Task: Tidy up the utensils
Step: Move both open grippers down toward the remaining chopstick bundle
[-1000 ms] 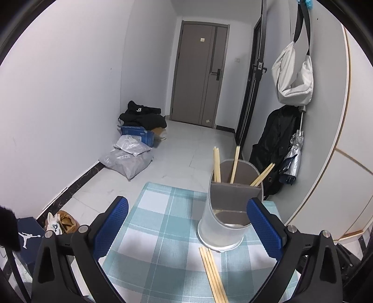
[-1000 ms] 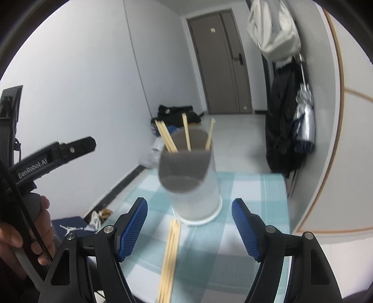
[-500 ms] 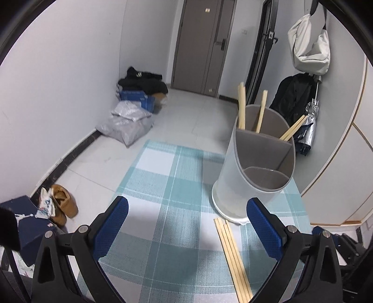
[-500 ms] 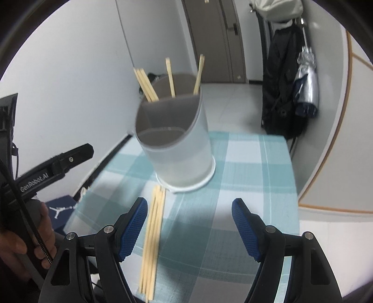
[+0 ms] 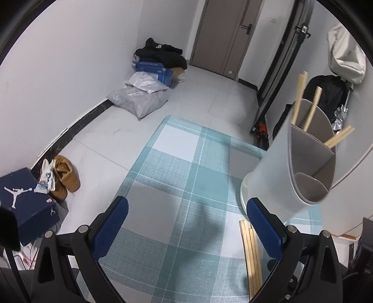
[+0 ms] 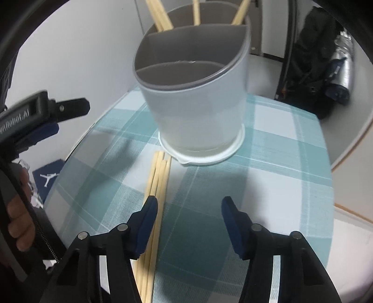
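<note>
A grey utensil holder (image 6: 198, 102) with divided compartments stands on the checked tablecloth (image 6: 268, 186); several wooden chopsticks (image 6: 160, 16) stand in its far compartment. It also shows in the left wrist view (image 5: 286, 172). A bundle of loose chopsticks (image 6: 157, 186) lies flat in front of the holder, also in the left wrist view (image 5: 253, 258). My right gripper (image 6: 189, 209) is open just above the cloth, its left finger over the bundle. My left gripper (image 5: 186, 214) is open and empty to the left of the holder, also seen from the right wrist (image 6: 46, 116).
The small table ends close on the left (image 5: 130, 172) and right (image 6: 326, 149). On the floor are a shoe box (image 5: 25, 200), brown shoes (image 5: 64, 177), bags (image 5: 139, 98). Coats hang at the right (image 6: 312, 60).
Both grippers have lowered and tilted down toward the table. The right gripper has come close over the loose chopsticks; the left has shifted left of the holder.
</note>
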Demonstrator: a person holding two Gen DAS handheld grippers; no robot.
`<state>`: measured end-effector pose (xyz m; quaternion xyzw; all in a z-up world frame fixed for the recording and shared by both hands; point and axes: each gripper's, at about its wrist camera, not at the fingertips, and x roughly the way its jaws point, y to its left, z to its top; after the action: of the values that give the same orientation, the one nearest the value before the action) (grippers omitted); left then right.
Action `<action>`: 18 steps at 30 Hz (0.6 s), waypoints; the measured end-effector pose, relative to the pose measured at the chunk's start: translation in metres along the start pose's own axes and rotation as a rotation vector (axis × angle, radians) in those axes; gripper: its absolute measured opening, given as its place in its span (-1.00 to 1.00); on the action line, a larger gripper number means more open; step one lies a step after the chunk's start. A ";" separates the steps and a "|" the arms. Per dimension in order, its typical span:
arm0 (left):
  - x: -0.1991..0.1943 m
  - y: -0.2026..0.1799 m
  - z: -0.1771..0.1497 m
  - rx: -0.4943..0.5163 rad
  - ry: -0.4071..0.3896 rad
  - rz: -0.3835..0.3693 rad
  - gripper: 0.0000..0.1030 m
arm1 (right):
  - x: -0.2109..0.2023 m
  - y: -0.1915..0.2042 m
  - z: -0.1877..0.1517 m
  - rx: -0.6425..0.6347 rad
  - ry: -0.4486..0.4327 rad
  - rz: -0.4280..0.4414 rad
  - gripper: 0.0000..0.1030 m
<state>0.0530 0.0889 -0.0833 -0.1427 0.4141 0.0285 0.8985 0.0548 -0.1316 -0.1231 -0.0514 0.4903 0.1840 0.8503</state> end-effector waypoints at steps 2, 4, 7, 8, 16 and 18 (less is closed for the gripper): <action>0.002 0.003 0.000 -0.010 0.007 0.007 0.94 | 0.005 0.000 0.001 0.004 0.011 0.005 0.03; 0.005 0.005 0.001 -0.018 0.017 0.010 0.94 | 0.010 0.002 0.003 0.004 0.025 0.011 -0.10; 0.007 0.008 0.001 -0.033 0.036 0.003 0.94 | 0.015 0.008 0.005 -0.033 0.032 -0.001 -0.24; 0.008 0.009 0.001 -0.042 0.044 -0.003 0.94 | 0.015 0.010 0.005 -0.051 0.034 -0.012 -0.29; 0.009 0.016 0.001 -0.050 0.055 -0.001 0.94 | 0.022 0.018 0.004 -0.094 0.055 -0.023 -0.41; 0.008 0.018 0.001 -0.055 0.054 0.001 0.94 | 0.023 0.016 0.005 -0.087 0.057 -0.032 -0.48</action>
<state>0.0559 0.1062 -0.0930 -0.1680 0.4373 0.0366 0.8827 0.0634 -0.1091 -0.1382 -0.1014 0.5049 0.1899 0.8359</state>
